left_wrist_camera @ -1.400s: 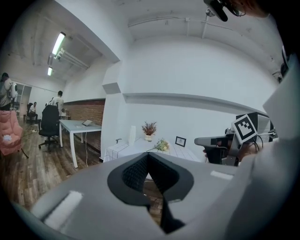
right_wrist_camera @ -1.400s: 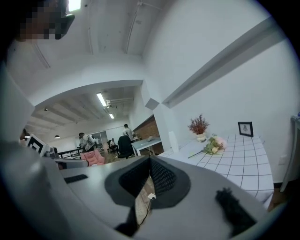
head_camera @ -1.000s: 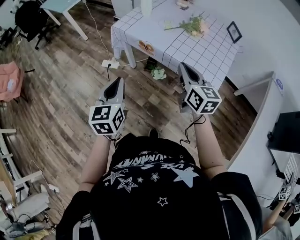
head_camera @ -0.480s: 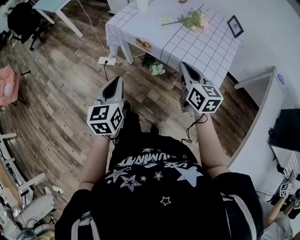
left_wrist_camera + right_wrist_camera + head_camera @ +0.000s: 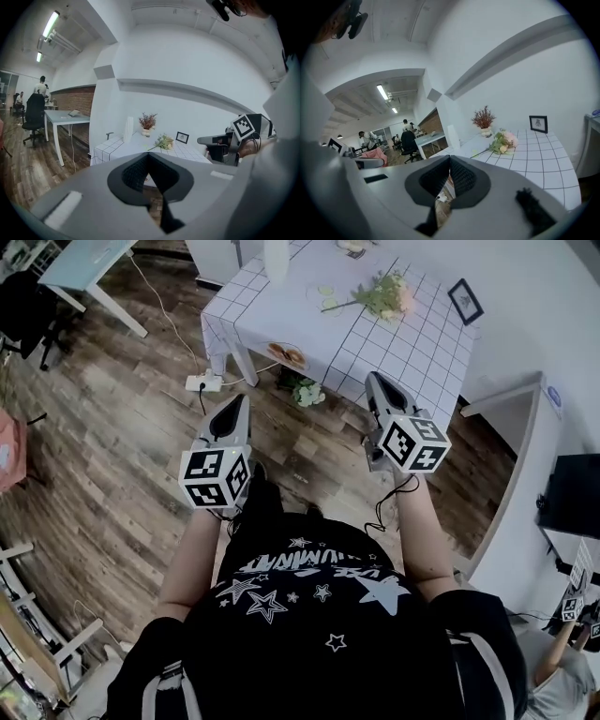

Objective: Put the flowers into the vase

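Pink flowers (image 5: 386, 296) lie on the checked desk (image 5: 417, 348) near the white vase (image 5: 277, 257), so the left gripper (image 5: 233, 404) and right gripper (image 5: 376, 382), fingers (image 5: 133, 176) closed on nothing, are likely in the approach step and must open next.

Wood plank floor (image 5: 122, 456), white walls (image 5: 187, 70), checked-cloth table (image 5: 412, 343), ceiling strip lights (image 5: 50, 24)

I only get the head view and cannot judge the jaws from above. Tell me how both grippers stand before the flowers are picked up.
Observer: Left gripper has its jaws together, nothing between them.
Operator: Now the right one.
Observer: Right gripper is shut too, and empty.
Operator: Check the vase.
Observer: The white vase stands upright, apart from the flowers, left of a potted reddish plant.
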